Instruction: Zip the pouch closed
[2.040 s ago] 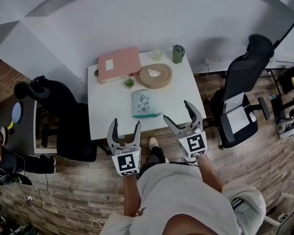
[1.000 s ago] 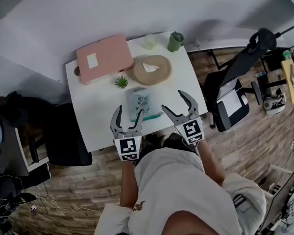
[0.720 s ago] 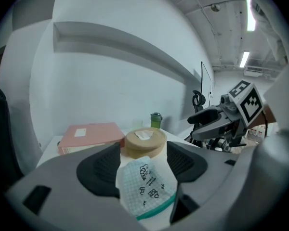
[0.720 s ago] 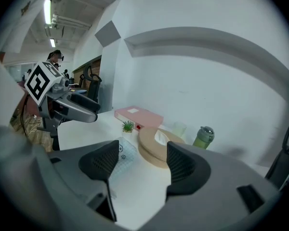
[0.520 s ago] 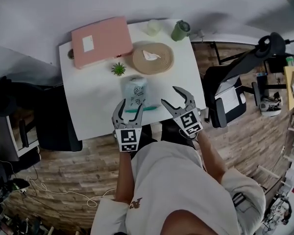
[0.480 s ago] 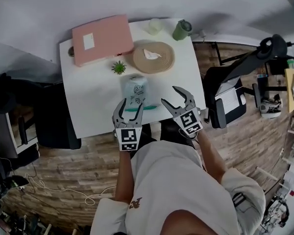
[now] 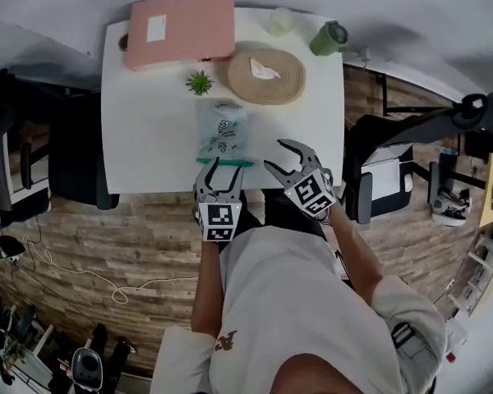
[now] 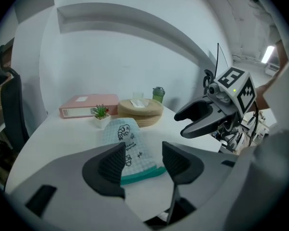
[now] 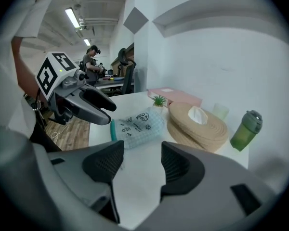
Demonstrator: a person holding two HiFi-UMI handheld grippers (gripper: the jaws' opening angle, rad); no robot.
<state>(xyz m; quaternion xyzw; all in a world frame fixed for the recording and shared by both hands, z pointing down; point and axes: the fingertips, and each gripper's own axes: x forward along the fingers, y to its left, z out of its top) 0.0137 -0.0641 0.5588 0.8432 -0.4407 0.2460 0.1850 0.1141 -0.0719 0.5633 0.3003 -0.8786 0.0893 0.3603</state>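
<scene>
The pouch (image 7: 222, 132) is pale blue with small black drawings and a teal zipper edge (image 7: 224, 162). It lies flat on the white table (image 7: 144, 113), zipper end toward the near edge. My left gripper (image 7: 222, 173) hovers just before that zipper end, its jaws closing, and the pads do not touch the pouch. In the left gripper view the pouch (image 8: 127, 146) shows beyond the left gripper (image 8: 143, 160). My right gripper (image 7: 279, 156) hangs to the pouch's right, jaws closing on nothing. The right gripper view shows the pouch (image 9: 139, 124) ahead and left of the right gripper (image 9: 140, 162).
At the back of the table are a pink box (image 7: 181, 19), a small potted plant (image 7: 200, 81), a round woven tray (image 7: 267, 75) holding a tissue, a pale cup (image 7: 280, 20) and a green bottle (image 7: 329, 38). Office chairs stand on both sides.
Both grippers have come down toward the table's near edge and the pouch's zipper end. Their jaws have narrowed. The pouch has not moved.
</scene>
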